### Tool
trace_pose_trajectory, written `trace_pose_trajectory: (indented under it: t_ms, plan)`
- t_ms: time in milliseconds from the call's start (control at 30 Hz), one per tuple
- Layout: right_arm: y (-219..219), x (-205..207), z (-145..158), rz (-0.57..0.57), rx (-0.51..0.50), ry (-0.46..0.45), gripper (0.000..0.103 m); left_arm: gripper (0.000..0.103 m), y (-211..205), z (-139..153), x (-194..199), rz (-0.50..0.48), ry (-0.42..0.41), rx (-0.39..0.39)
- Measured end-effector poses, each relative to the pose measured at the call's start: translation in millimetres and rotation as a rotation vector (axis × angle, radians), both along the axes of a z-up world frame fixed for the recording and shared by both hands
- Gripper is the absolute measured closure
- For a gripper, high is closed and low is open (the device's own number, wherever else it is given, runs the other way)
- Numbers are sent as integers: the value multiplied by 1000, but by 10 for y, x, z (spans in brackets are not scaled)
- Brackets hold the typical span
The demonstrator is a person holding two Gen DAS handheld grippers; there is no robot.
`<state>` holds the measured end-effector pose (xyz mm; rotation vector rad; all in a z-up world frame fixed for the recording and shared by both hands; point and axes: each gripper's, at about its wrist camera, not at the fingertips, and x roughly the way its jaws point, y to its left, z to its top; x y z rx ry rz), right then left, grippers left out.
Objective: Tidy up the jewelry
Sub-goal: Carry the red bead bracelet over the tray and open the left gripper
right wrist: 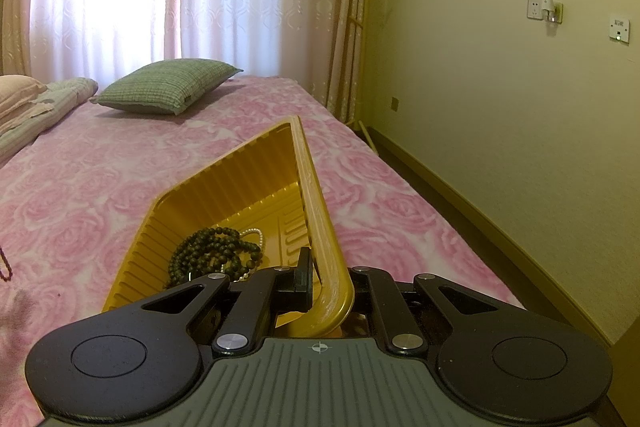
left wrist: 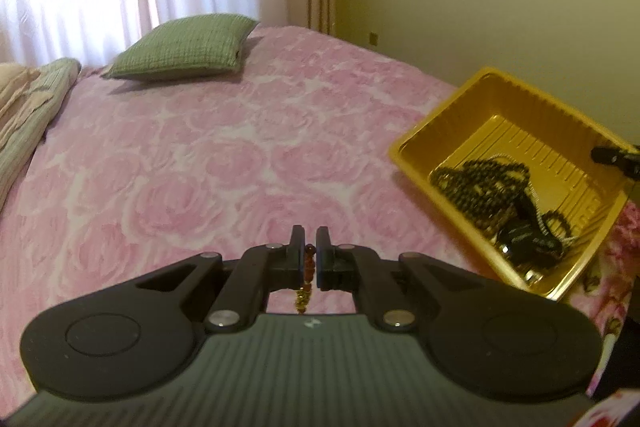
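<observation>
L gripper point(left wrist: 311, 247) is pinching a bead strand point(left wrist: 307, 277) in closed jaws above the bed point(left wrist: 200, 167); R gripper point(right wrist: 324, 279) is clamping the tray point(left wrist: 452, 119) rim. Next: carry strand over tray w/ the other beads point(left wrist: 480, 175), release.

My left gripper point(left wrist: 310, 247) is tilted down, fingers point(left wrist: 297, 247) pinched on a beaded strand point(left wrist: 308, 267) that dangles between them. My right gripper point(right wrist: 320, 275) is angled down too, fingers point(right wrist: 305, 273) clamped on the rim of the yellow tray point(right wrist: 224, 187).
</observation>
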<state>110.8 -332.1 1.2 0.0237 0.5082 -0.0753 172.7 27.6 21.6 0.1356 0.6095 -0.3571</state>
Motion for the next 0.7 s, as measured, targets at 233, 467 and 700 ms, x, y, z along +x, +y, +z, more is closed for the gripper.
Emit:
trace_pose_trajectory:
  t_ms: [233, 467, 700]
  plan:
    - [-4, -28, 38, 3, 4, -2, 96, 99, -140, 255, 39, -63, -34, 2]
    - [-4, -28, 37, 3, 1, -3, 96, 99, -423, 487, 47, -185, -55, 11]
    - [0, -25, 35, 2, -1, 0, 96, 99, -825, 691, 49, -341, -71, 30]
